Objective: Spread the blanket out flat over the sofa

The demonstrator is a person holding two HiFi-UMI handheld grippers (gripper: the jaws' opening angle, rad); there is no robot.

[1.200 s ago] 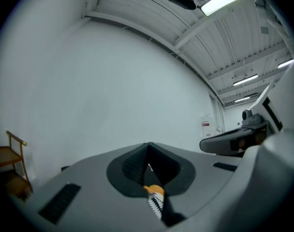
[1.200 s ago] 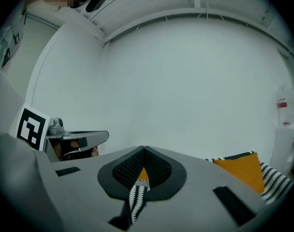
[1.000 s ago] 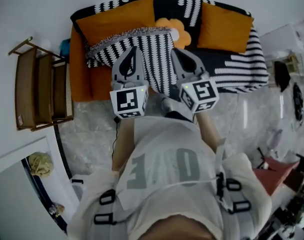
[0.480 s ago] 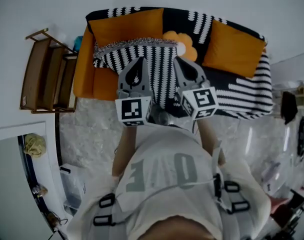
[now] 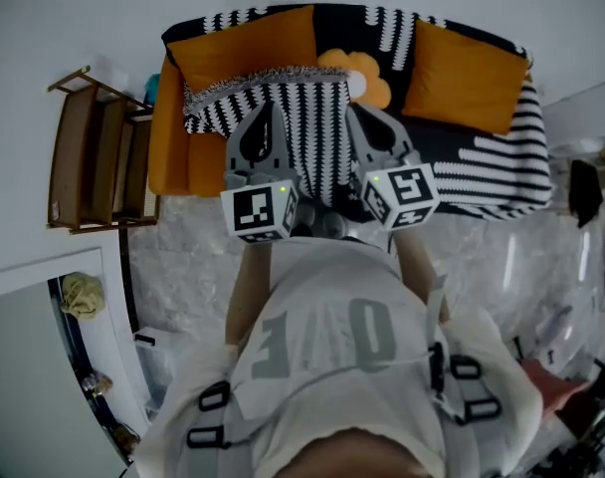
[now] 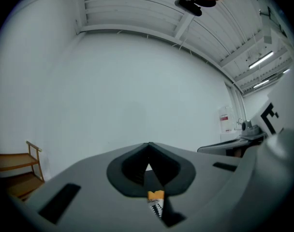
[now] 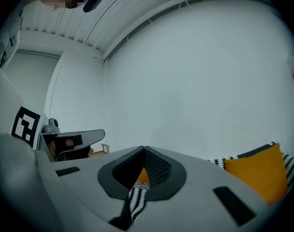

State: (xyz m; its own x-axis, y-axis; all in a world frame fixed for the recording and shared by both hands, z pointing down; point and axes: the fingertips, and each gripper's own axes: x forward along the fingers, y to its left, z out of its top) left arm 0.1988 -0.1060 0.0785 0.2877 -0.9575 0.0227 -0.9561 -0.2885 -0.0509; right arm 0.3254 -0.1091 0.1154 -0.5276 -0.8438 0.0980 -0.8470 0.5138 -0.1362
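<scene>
A black-and-white striped blanket with a fringed far edge lies bunched on the left half of the orange sofa, and its near part hangs over the seat front. My left gripper and right gripper point level at the sofa, side by side above the blanket, both shut. In the left gripper view the jaws meet, and a sliver of blanket shows below them. In the right gripper view the jaws meet too, with striped blanket showing through the gap beneath. I see no fabric pinched at either tip.
Two orange cushions and a flower cushion lean on the backrest. A striped cover drapes the sofa's right half. A wooden shelf stands left of the sofa, with a white wall behind and clutter at right.
Both grippers have shifted a little to the left along the sofa front. The blanket lies as before on the sofa.
</scene>
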